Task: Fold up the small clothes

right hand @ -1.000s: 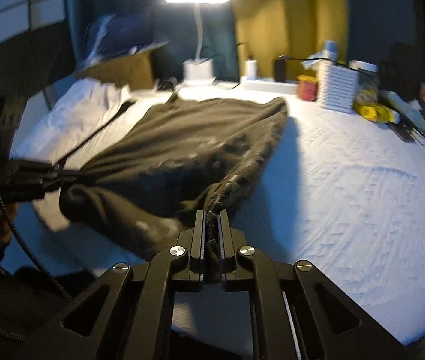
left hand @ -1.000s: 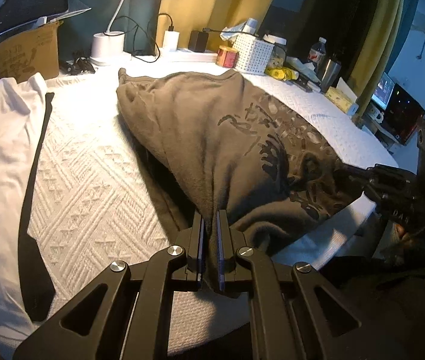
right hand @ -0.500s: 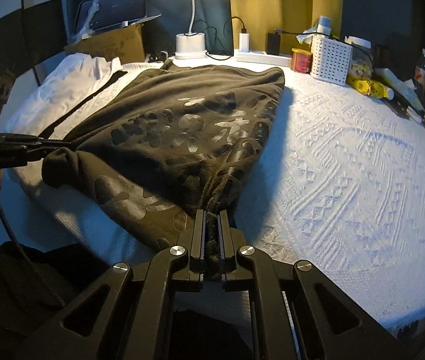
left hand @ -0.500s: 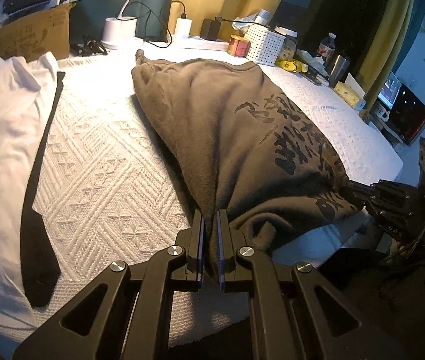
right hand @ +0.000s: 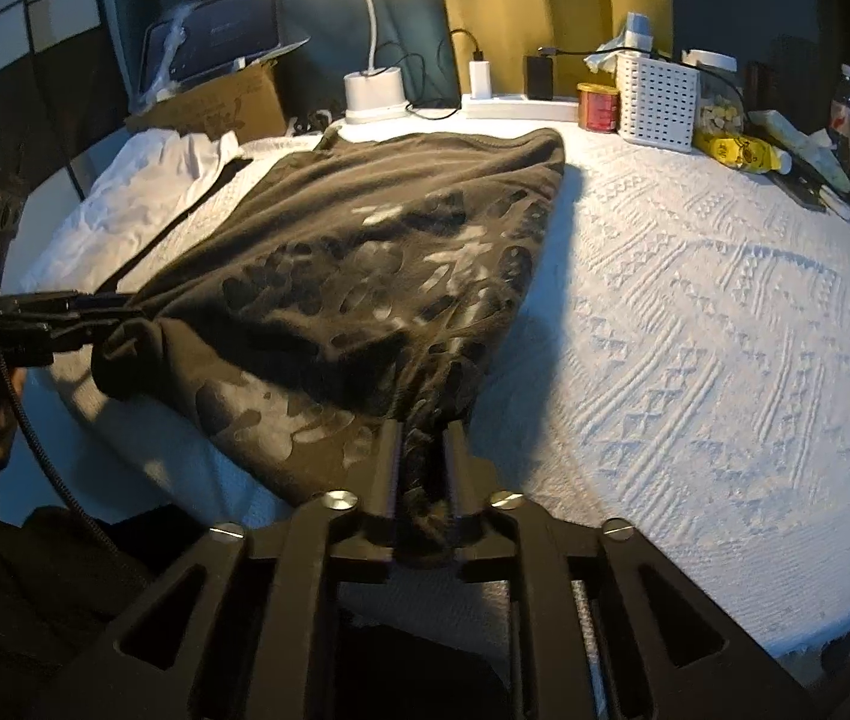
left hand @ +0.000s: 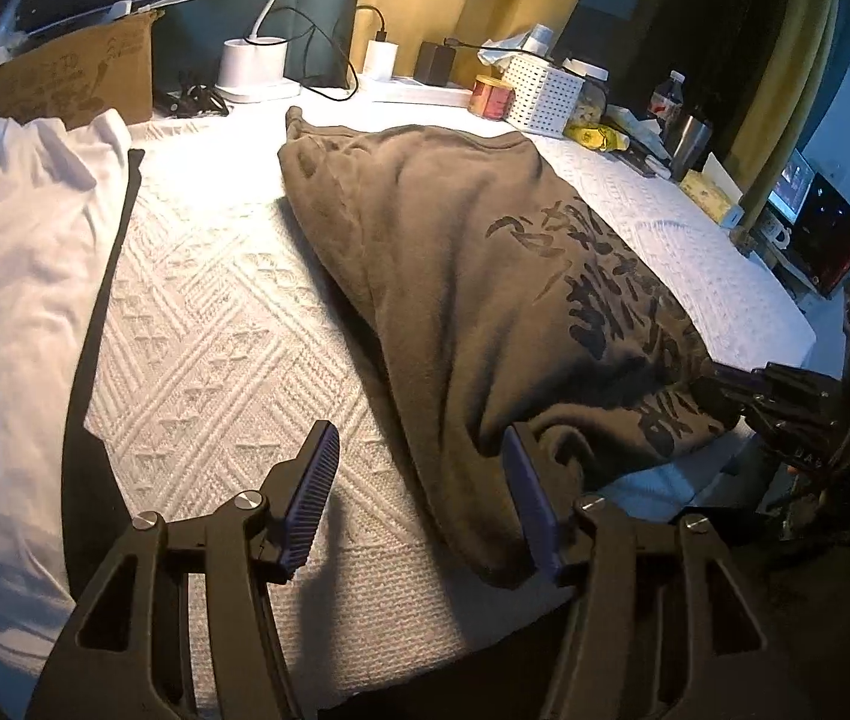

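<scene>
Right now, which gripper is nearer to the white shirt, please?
Left. The left gripper is just across a strip of bedspread from the white shirt; the right gripper is beyond the brown sweatshirt. Both have just been opening, with sweatshirt cloth between their jaws.

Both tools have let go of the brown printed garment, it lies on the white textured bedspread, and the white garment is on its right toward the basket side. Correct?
One slip: the white garment lies on the left of the brown printed garment, away from the white basket, as the left wrist view shows. The left tool and right tool have just been opening; cloth remains between the right one's fingers.
</scene>
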Demonstrator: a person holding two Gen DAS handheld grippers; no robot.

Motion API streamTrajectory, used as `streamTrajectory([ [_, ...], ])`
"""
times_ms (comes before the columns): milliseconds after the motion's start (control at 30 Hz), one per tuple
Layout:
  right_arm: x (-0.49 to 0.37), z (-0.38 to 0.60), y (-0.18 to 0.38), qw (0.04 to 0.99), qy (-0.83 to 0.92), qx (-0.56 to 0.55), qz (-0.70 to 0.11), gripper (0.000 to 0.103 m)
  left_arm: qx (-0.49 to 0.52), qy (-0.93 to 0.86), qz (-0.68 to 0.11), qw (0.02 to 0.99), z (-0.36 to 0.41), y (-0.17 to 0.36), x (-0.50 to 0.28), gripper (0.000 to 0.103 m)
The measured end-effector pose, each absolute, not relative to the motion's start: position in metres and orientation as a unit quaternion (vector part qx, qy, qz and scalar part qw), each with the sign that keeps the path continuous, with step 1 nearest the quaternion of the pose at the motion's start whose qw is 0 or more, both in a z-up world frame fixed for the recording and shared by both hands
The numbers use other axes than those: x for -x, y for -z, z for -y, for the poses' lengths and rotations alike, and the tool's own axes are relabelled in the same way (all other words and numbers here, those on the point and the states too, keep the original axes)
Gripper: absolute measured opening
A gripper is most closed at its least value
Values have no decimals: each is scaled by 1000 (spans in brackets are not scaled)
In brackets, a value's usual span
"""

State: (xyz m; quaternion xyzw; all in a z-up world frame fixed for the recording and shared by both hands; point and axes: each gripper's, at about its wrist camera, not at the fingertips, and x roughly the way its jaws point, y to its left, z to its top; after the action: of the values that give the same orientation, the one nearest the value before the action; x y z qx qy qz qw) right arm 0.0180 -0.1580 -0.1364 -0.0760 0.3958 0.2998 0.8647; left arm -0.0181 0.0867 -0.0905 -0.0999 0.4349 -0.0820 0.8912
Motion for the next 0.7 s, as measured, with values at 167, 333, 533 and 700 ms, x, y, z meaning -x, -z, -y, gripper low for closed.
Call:
streamTrajectory([
  [167,-29,166,131,870,-288,57,-397,43,93,87,-416,901,-86,80,13,57],
  [333,-42,168,126,872,-281,46,-398,43,86,84,-413,903,-86,75,3,57],
  [533,-60,165,123,872,-277,40,-401,43,77,89,-426,897,-82,77,-10,57],
  [700,-75,162,122,871,-274,40,-407,43,68,98,-450,885,-75,86,-17,57],
])
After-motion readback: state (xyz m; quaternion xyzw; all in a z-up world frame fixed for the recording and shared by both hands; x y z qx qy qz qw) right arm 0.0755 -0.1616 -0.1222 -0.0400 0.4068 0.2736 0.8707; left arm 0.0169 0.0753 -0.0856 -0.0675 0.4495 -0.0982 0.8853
